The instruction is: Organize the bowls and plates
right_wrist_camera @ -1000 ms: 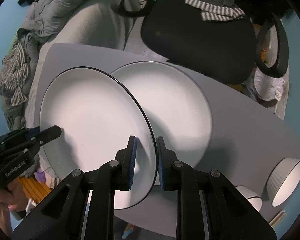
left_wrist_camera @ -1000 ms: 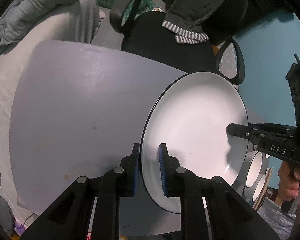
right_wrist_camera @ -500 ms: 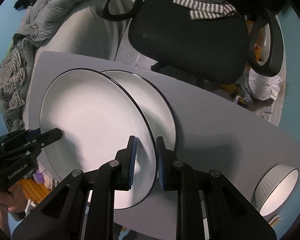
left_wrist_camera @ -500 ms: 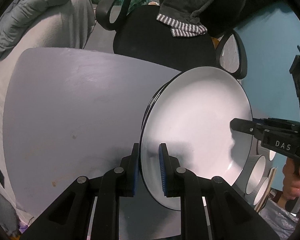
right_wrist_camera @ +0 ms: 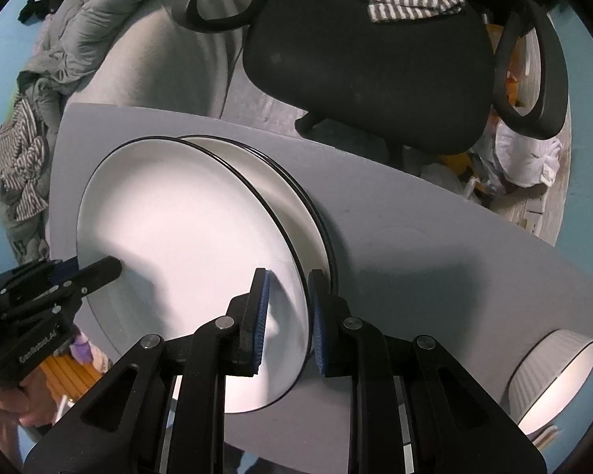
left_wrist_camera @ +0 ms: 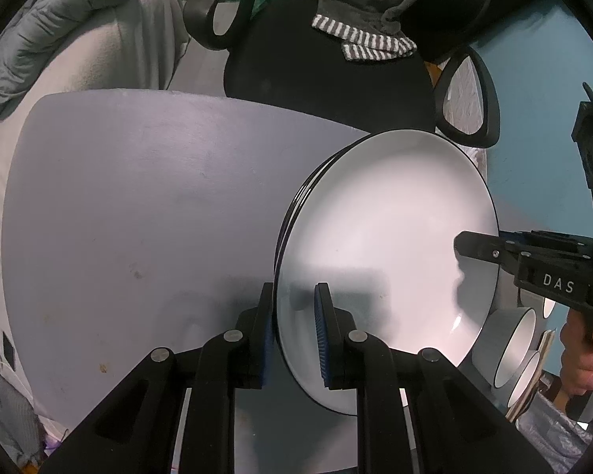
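Observation:
A white plate with a black rim (left_wrist_camera: 387, 245) (right_wrist_camera: 186, 245) is held from both sides. My left gripper (left_wrist_camera: 295, 330) is shut on its left edge, and my right gripper (right_wrist_camera: 286, 316) is shut on its right edge. It hangs just above a stack of like plates (right_wrist_camera: 296, 193) on the grey table (left_wrist_camera: 146, 213), nearly covering them; their rims (left_wrist_camera: 296, 201) show at its left in the left wrist view. A ribbed white bowl (right_wrist_camera: 553, 379) stands at the table's right end. It shows with a second bowl in the left wrist view (left_wrist_camera: 510, 343).
A black office chair (right_wrist_camera: 375, 55) with striped cloth on it stands behind the table. A grey sofa with a quilted jacket (left_wrist_camera: 59, 39) is at the back left. Clothes (right_wrist_camera: 19, 162) lie past the table's left end.
The held plate has moved over the plates on the table and come lower, so it now covers most of them. Both grippers keep their hold.

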